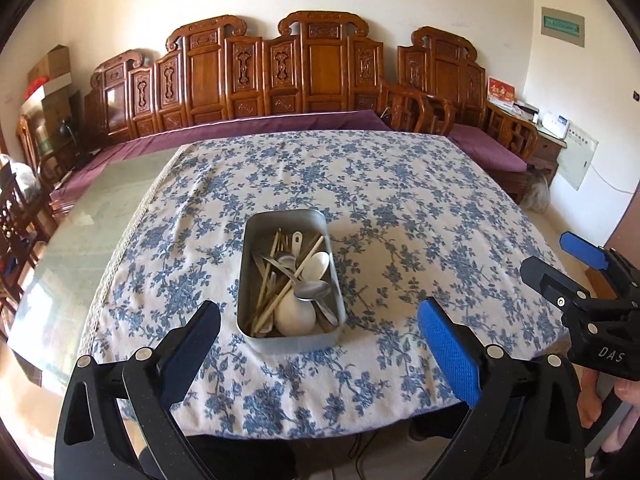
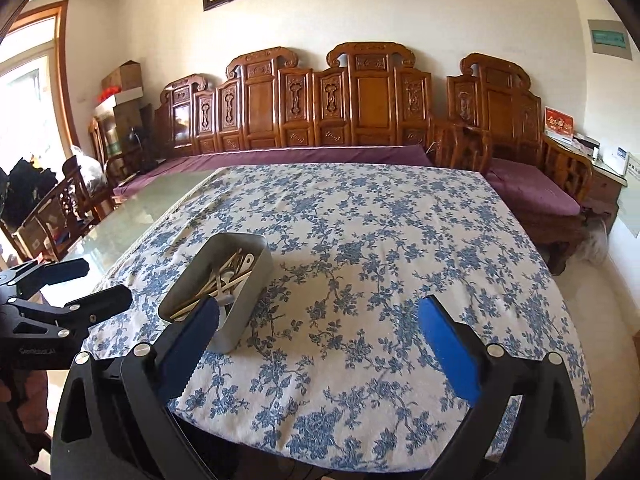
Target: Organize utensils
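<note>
A metal tray (image 1: 291, 343) stands on the blue-flowered tablecloth (image 1: 400, 208) near the table's front edge. In it lie wooden chopsticks (image 1: 280, 288), a steel spoon (image 1: 313, 290) and white ceramic spoons (image 1: 318, 265), piled together. My left gripper (image 1: 324, 344) hovers just in front of the tray, open, with nothing between its fingers. My right gripper (image 1: 560, 266) hangs open off to the right of the tray. In the right wrist view the tray (image 2: 248, 300) sits left of centre, partly behind the left finger of my right gripper (image 2: 320, 344). My left gripper (image 2: 92, 286) shows at the far left.
The cloth covers only part of the table; bare glass top (image 1: 92, 216) shows on the left. A carved wooden bench with purple cushions (image 1: 256, 124) runs behind the table. Wooden chairs (image 2: 52, 216) stand at the left. A hand (image 1: 624, 394) holds the right gripper's handle.
</note>
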`<state>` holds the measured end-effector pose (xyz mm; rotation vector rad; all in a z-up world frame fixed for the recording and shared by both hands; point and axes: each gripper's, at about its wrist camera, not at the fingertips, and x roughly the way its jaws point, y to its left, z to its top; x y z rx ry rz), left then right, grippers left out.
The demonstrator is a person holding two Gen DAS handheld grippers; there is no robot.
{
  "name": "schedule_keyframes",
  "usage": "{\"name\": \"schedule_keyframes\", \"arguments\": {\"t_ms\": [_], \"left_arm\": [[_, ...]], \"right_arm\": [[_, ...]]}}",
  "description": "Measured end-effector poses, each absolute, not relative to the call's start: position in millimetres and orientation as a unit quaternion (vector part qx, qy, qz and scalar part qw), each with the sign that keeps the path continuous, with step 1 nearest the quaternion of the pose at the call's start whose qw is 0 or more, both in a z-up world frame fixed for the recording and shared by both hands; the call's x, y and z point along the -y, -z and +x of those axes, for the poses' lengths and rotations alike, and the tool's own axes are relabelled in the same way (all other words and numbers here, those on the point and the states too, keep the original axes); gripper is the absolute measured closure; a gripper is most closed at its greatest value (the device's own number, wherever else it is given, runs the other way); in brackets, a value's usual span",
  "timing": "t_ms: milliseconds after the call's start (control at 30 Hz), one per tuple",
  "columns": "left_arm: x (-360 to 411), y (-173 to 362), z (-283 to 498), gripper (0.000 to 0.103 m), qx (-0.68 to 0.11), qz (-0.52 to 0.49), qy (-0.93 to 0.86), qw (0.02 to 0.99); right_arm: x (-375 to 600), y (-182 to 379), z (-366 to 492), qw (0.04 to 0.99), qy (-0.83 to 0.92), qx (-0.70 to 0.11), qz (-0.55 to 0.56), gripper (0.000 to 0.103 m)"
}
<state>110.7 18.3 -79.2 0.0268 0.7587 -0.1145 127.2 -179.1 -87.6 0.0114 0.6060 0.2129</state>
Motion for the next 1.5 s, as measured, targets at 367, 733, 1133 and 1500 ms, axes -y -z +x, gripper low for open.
{"name": "schedule_keyframes", "arguments": {"t_ms": [367, 733, 1133, 1500], "left_arm": [[-4, 58, 76, 0.008, -0.349, 0.024, 0.051, 0.936], [0, 22, 43, 0.008, -0.312, 0.015, 0.056, 0.948], [3, -30, 8, 0.008, -0.241, 0.014, 0.048, 0.969], [-1, -49, -12, 0.008, -0.199, 0.003, 0.036, 0.979]], "right_arm": [[191, 70, 95, 0.956, -0.091, -0.278, 0.012, 0.003], [195, 31, 59, 0.969, -0.089, -0.231, 0.012, 0.003], [199, -24, 20, 0.985, -0.078, -0.155, 0.007, 0.003], [198, -41, 3, 0.989, -0.074, -0.126, -0.004, 0.003]]}}
